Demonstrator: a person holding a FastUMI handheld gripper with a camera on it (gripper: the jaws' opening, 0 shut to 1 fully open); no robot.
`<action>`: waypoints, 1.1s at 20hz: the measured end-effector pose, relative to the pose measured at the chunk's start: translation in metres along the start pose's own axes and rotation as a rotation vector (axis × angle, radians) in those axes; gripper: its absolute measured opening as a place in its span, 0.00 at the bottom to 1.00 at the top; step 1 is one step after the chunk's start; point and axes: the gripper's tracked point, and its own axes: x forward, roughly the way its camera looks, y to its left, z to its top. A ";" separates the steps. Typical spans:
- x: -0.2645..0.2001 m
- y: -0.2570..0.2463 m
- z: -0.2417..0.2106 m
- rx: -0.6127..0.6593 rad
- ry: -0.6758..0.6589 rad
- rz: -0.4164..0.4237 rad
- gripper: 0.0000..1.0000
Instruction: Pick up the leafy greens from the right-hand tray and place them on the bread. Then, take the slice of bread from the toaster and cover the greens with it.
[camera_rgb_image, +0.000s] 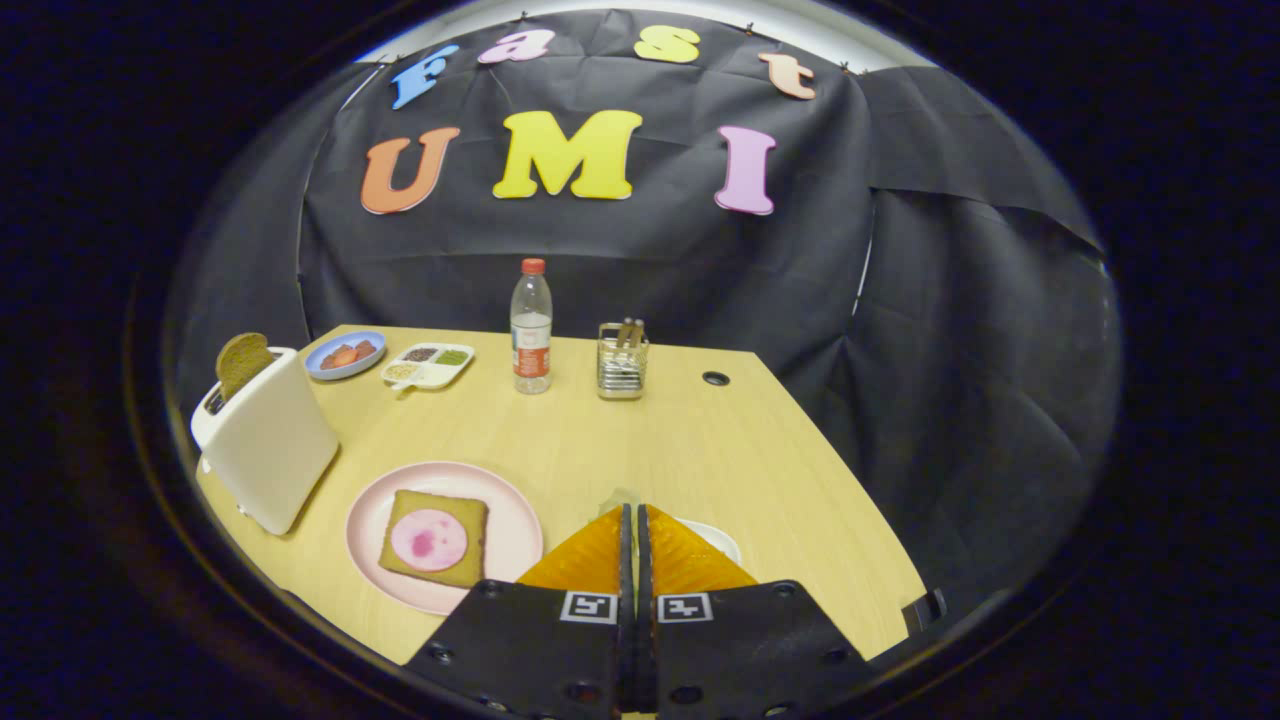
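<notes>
My gripper (634, 520) has its two orange fingers (590, 560) pressed together, with only a thin dark seam between them. A pale, faintly green wisp (618, 497) shows just past the tips. It may be the leafy greens, but I cannot tell whether anything is pinched between the pads. The white tray (722, 540) lies directly under and just beyond the fingers, and they hide most of it. To my left, on the wooden table (700, 450), sits the pink plate (505, 520) carrying the bread (470, 515), which is topped with a round pink slice of meat (429, 540). Beyond the plate stands the white toaster (270, 450), with a brown slice (242, 362) upright in its slot. A water bottle (531, 328), a wire caddy (622, 362), a blue dish (345, 355) and a divided dish (428, 365) stand well apart at the back.

I judge the step in hand to be picking up the greens. To do it well, I should make sure the leaves are firmly caught before I lift. Then I should carry them low and level to the plate and release them centred over the meat.
</notes>
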 end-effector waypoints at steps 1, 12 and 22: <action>-0.003 0.009 0.004 -0.017 -0.020 0.002 0.00; 0.021 0.044 -0.055 -0.026 0.094 0.057 0.01; 0.011 0.060 -0.115 -0.013 0.210 0.154 0.78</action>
